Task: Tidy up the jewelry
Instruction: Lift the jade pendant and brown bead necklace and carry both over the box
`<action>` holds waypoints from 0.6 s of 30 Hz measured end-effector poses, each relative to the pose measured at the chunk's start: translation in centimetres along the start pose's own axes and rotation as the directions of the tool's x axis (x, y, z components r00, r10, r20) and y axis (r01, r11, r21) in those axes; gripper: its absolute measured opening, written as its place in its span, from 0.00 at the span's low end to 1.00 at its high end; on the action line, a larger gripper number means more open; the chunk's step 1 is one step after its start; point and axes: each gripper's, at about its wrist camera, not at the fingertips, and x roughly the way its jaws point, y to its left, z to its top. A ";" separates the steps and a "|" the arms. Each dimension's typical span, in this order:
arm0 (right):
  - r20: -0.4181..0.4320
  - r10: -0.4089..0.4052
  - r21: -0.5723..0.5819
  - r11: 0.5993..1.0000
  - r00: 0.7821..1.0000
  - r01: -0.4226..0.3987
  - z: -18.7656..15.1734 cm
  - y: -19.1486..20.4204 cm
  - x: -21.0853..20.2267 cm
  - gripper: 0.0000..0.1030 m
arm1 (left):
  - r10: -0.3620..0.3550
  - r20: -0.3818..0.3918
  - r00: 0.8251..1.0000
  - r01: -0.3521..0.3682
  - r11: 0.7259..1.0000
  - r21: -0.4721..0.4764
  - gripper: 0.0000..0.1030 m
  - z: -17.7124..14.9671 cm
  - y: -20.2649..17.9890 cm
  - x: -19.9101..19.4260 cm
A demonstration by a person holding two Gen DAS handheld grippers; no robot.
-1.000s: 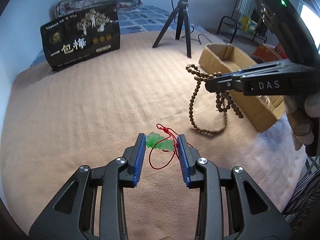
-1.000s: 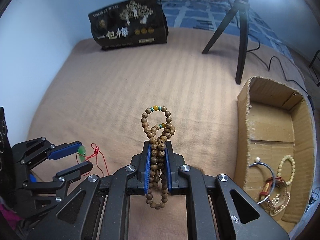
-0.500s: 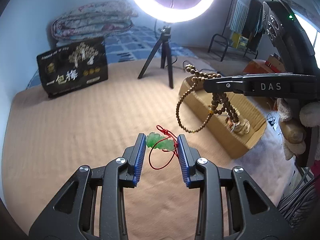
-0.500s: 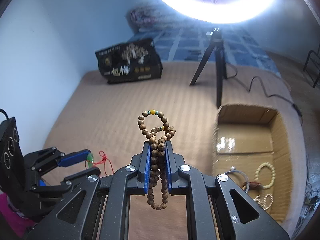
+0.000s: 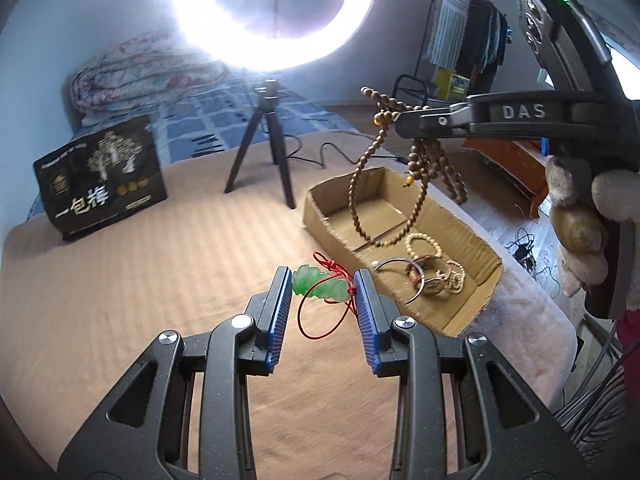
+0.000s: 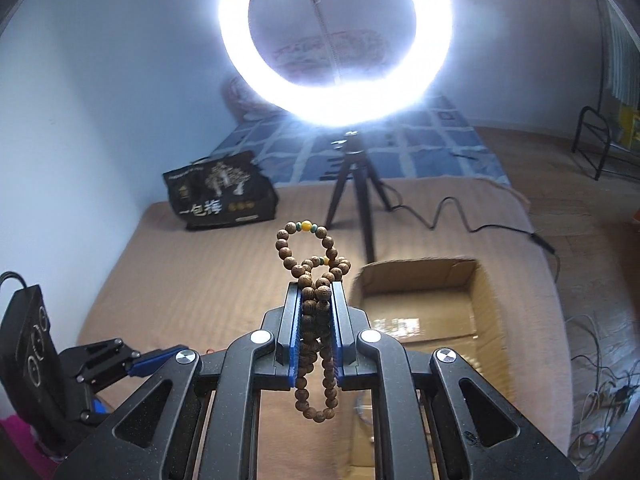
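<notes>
My left gripper (image 5: pixel 322 284) is shut on a green jade pendant (image 5: pixel 320 286) whose red cord (image 5: pixel 320 322) hangs in a loop below the blue pads, above the tan bedspread. My right gripper (image 6: pixel 316 290) is shut on a brown wooden bead necklace (image 6: pixel 314 304); loops stick out past the tips and dangle beneath. In the left wrist view the right gripper (image 5: pixel 400 122) hangs at upper right, its bead necklace (image 5: pixel 384 200) dangling over an open cardboard box (image 5: pixel 320 216) that holds several bracelets (image 5: pixel 424 240). The left gripper's blue finger (image 6: pixel 152 360) shows at lower left in the right wrist view.
A cardboard box (image 6: pixel 416 280) lies just beyond the right gripper. A ring light (image 6: pixel 336 40) on a black tripod (image 5: pixel 268 148) stands behind the box, its cable (image 6: pixel 456 216) trailing right. A black printed bag (image 5: pixel 100 176) stands at the far left. A folded quilt (image 5: pixel 144 68) lies behind.
Both grippers have risen and tilted upward with their loads. The ring light has come fully into view, and the beads now hang over the box.
</notes>
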 end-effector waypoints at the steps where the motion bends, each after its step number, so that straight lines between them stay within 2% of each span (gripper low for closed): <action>1: 0.002 -0.013 -0.002 1.000 1.000 0.013 0.0 -0.4 0.0 0.11 | -0.004 0.000 1.000 0.004 1.000 0.004 0.31 0.2 -0.4 0.2; 9: 0.000 -0.086 0.000 0.996 0.996 0.086 0.3 -3.3 0.9 0.11 | -0.034 0.008 0.999 0.034 0.999 0.033 0.31 1.9 -3.1 3.0; 18: -0.005 -0.127 0.010 0.992 0.992 0.128 0.8 -5.9 2.4 0.11 | -0.043 -0.006 0.999 0.044 0.998 0.055 0.31 3.4 -4.9 6.3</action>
